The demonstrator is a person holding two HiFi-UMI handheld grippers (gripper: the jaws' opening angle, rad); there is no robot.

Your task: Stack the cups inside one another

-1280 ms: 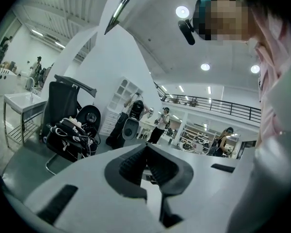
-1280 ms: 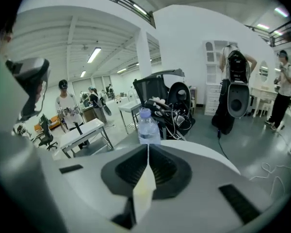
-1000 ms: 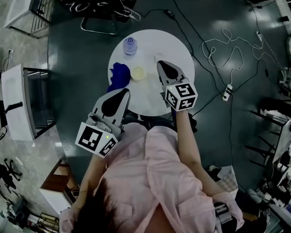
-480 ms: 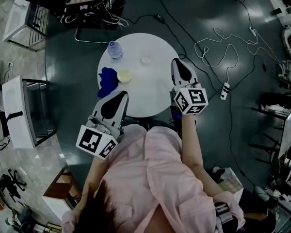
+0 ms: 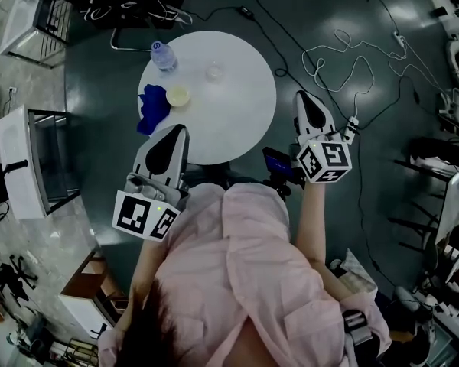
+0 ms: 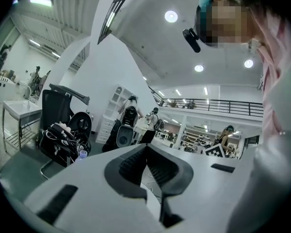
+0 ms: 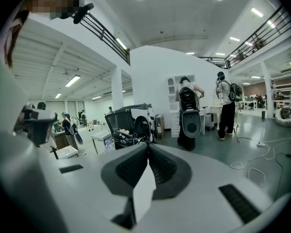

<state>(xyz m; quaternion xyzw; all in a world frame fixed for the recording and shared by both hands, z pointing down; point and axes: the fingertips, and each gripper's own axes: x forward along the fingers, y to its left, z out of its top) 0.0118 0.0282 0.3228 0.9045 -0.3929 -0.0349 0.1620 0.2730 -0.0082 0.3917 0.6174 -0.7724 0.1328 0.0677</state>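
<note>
Head view: two cups are seen on the round table [image 5: 245, 121], apart and not nested. A yellow cup [image 5: 177, 95] is set at 9 o'clock from table centre, just beside a blue cloth [image 5: 150, 107]. A clear cup [image 5: 214, 72] is set near 12 o'clock. A bottle [image 5: 162, 54] is stood at the 10 o'clock rim. Both cups look small and light. The clear cup is hard to read against the white top.

The left gripper [image 5: 176, 130] is held over the 7 o'clock edge, jaws closed tip to tip, nothing held. The right gripper [image 5: 303, 96] is off the table at 3 o'clock, likewise closed and empty.

Step is judged as approach. Jaws should be opened before descent. One cup is best pinched at the rim wall, lifted clear, centred over the other and lowered straight so neither is tipped.
</note>
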